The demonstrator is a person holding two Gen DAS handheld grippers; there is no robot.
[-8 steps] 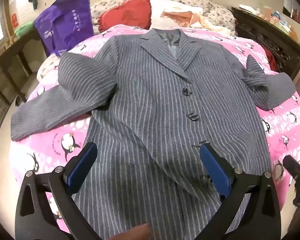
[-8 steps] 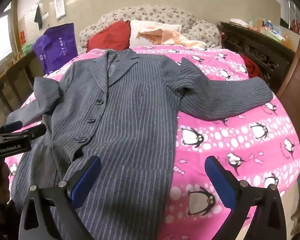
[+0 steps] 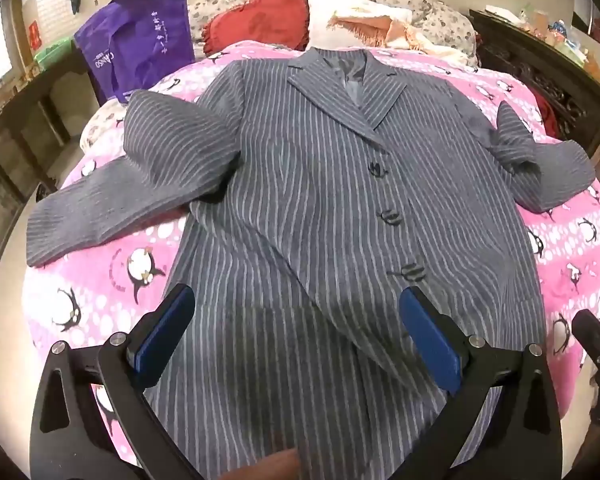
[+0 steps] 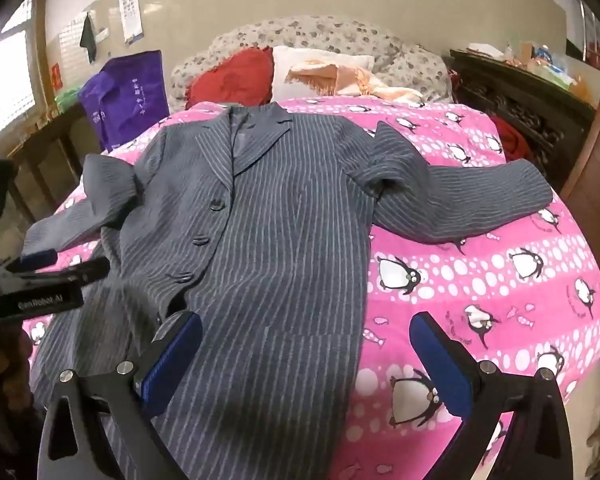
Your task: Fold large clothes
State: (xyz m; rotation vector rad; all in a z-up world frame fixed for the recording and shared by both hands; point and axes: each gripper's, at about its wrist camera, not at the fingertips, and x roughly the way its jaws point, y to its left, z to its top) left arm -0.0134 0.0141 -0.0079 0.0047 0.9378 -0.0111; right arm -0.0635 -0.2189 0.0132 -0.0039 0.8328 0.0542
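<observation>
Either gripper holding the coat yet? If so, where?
Nothing held. Left gripper and right gripper both hover open above the striped coat, which lies flat on the pink bedspread.

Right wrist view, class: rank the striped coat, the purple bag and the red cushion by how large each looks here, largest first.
1. striped coat, by far the largest.
2. purple bag and red cushion: they look about alike, and both lie far from the camera, so their order stays unsure.
</observation>
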